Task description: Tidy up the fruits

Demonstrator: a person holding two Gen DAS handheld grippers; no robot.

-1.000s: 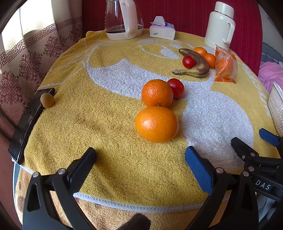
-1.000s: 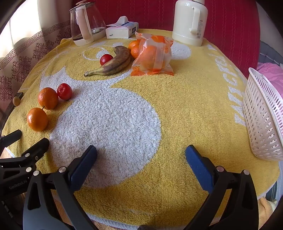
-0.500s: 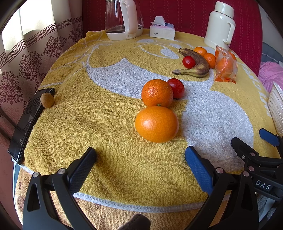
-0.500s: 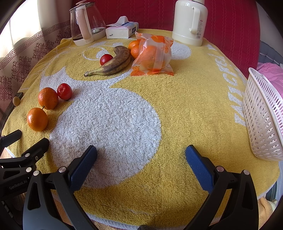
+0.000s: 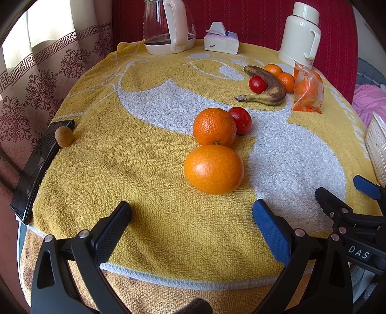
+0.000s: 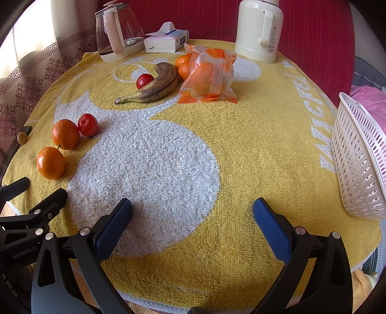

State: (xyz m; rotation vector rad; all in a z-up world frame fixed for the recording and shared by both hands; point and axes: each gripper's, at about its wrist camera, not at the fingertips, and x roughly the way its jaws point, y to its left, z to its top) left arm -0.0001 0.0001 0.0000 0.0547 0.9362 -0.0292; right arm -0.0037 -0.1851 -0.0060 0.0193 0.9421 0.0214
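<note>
Ahead of the left gripper [image 5: 191,223] on the yellow towel [image 5: 144,169], nearest orange [image 5: 214,169] beyond its fingertips, untouched, both left and right gripper [image 6: 192,223] spread wide, holding nothing.

A yellow-and-white towel [image 5: 135,154] covers the round tabletop. Behind it stands red quilted upholstery [image 5: 260,21]. A patterned curtain [image 5: 36,79] hangs at left, daylight glowing through it.
</note>
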